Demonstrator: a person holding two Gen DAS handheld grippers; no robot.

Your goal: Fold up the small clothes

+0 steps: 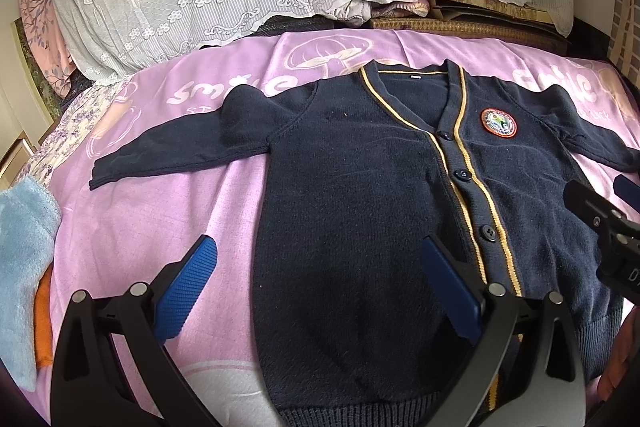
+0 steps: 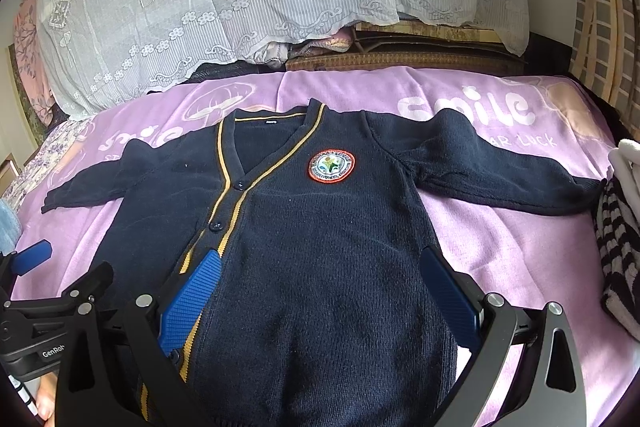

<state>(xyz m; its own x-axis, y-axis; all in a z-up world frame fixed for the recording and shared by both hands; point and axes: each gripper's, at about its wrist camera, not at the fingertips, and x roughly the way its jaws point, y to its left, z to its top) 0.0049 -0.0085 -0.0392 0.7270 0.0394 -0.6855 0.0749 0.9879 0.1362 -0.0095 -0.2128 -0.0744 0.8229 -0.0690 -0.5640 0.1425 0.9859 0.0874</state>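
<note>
Clearly I have a soft, limp knit to deal with: the navy cardigan point(image 1: 360, 195) lies flat and buttoned on the pink bedspread point(image 1: 160, 211), its body straight ahead of both sets of jaws and its hem running beneath them. My left gripper point(image 1: 320, 287) hovers with its jaws wide apart and nothing between them, one blue pad over bare bedspread, the other over the cardigan's front; my right gripper point(image 2: 324, 301) is likewise spread and empty above the lower body. I judge the wool light but floppy, likely to sag and drag rather than slide, so pinching a single layer at a ribbed edge should hold best. The left sleeve point(image 1: 176, 151) stretches well out beyond the left jaws, its cuff a firm place to pinch; the right sleeve point(image 2: 504, 171) reaches out past the right jaws. Yellow trim point(image 2: 236, 211) borders the placket, and a stiff embroidered badge point(image 2: 331, 167) sits on the chest.
</note>
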